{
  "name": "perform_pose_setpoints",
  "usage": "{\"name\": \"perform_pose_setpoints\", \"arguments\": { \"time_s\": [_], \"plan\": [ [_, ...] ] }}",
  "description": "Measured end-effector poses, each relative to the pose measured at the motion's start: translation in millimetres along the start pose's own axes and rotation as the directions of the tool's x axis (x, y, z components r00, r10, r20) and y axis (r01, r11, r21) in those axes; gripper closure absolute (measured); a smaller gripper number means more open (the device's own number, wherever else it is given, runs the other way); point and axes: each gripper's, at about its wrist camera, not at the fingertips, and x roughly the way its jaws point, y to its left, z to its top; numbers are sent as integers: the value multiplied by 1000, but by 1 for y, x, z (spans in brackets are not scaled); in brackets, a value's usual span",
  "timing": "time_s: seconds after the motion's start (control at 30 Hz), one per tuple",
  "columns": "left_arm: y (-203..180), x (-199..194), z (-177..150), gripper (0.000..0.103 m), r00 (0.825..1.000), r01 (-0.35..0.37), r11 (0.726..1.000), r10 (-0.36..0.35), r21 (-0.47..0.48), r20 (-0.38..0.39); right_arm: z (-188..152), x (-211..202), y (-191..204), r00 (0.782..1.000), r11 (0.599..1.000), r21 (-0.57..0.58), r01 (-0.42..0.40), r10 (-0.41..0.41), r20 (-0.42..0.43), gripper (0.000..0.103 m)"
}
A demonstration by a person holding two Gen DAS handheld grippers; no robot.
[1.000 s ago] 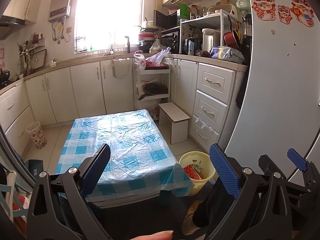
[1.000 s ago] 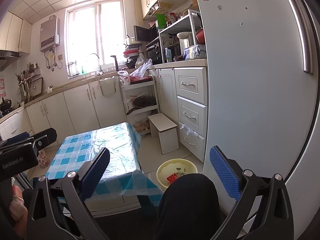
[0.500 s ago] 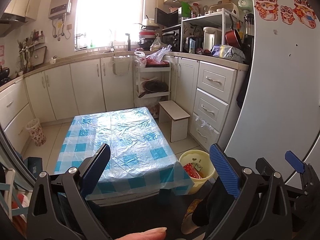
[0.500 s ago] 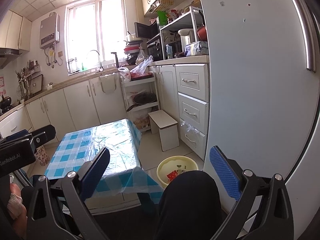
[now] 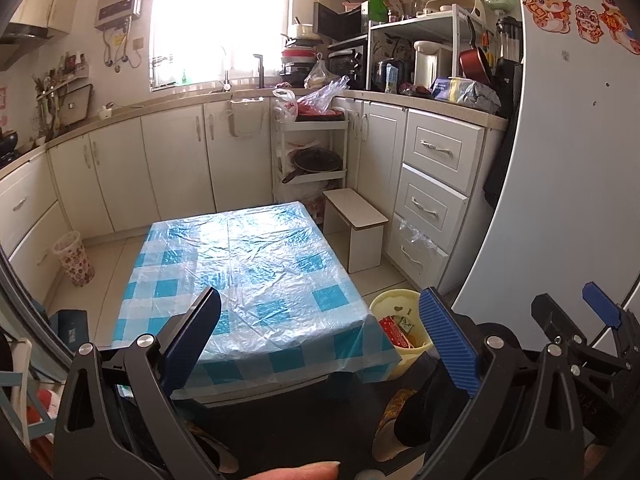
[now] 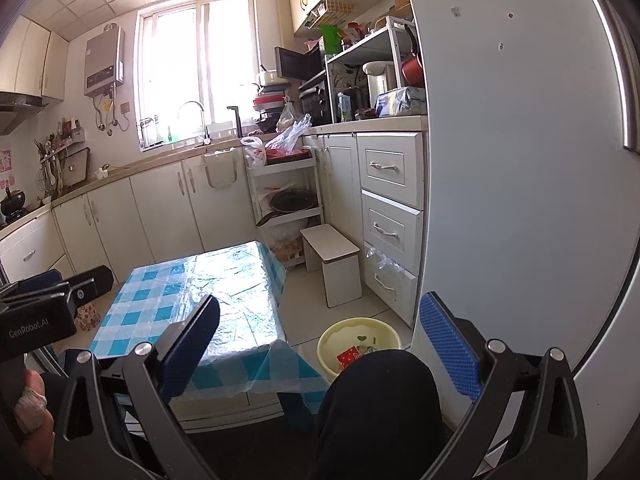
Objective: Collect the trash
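A pale yellow bin (image 5: 400, 304) stands on the floor at the low table's right corner, with a red packet (image 5: 394, 332) and other scraps inside; it also shows in the right wrist view (image 6: 352, 334). The low table (image 5: 248, 276) has a blue-and-white checked cover under clear plastic, with nothing on it. My left gripper (image 5: 320, 332) is open and empty, held above the table's near edge. My right gripper (image 6: 320, 336) is open and empty, held near the bin, above the person's dark knee (image 6: 380, 400).
A small white stool (image 5: 356, 232) stands beyond the bin. White drawers (image 5: 432, 208) and a pale fridge door (image 6: 520, 160) line the right. A patterned waste basket (image 5: 74, 258) stands on the floor at left. A white rack with pans (image 5: 312, 152) stands behind the table.
Both views have shifted slightly; the table and bin sit a little lower and nearer in the frames. Both grippers stay open and empty.
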Motion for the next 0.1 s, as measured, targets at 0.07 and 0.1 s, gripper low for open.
{"name": "perform_pose_setpoints", "arguments": {
  "time_s": [0.07,0.1],
  "plan": [
    [17,17,-2,8,999,-10,999,8,-37,-33,3,17,10,1000,999,-32,-2,2,-15,7],
    [26,27,-3,8,999,-16,998,13,-53,-48,5,26,16,1000,999,-47,-5,4,-21,7]
  ]
}}
